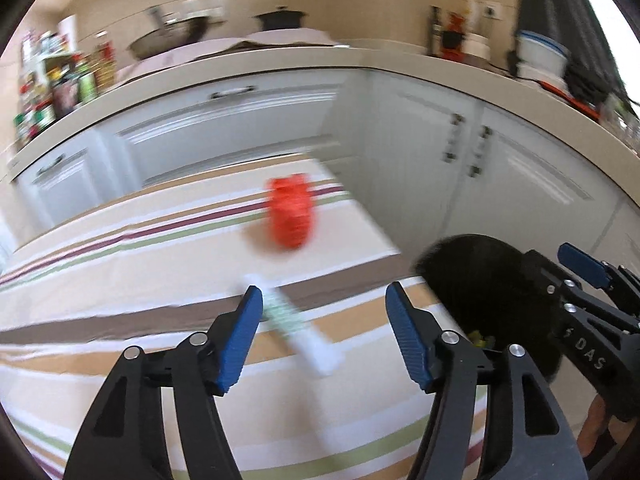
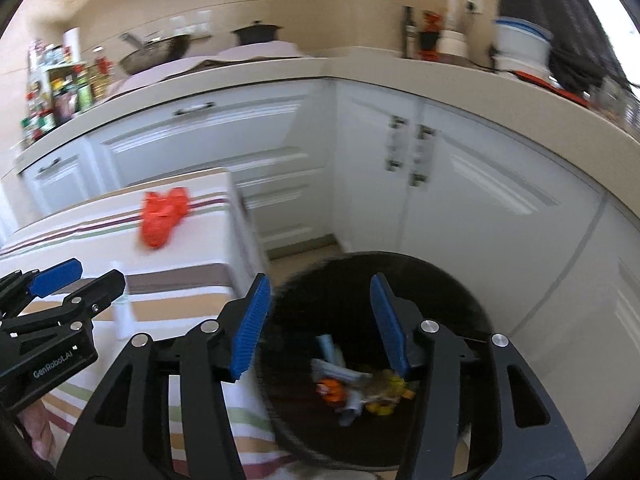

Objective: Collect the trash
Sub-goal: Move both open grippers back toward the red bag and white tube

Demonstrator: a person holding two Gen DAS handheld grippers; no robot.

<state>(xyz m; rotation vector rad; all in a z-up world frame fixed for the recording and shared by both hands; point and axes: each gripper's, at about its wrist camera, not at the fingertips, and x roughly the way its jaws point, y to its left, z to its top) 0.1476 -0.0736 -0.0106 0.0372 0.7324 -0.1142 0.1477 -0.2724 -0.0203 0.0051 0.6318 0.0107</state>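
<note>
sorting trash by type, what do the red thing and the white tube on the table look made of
Red item: probably thin crinkled plastic, a wrapper or bag, judging by its bright, crumpled, folded shape; blur leaves it open.
White tube: looks like smooth matte plastic with a green printed band; blur hides any detail.
Both lie on the striped tablecloth, which looks like woven fabric.

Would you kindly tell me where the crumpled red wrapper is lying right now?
The red wrapper lies on the striped tablecloth near the table's far edge, beyond the white tube; the right wrist view shows it upper left, left of the black bin.

red wrapper blurred, white tube smeared, bin trash indistinct
</note>
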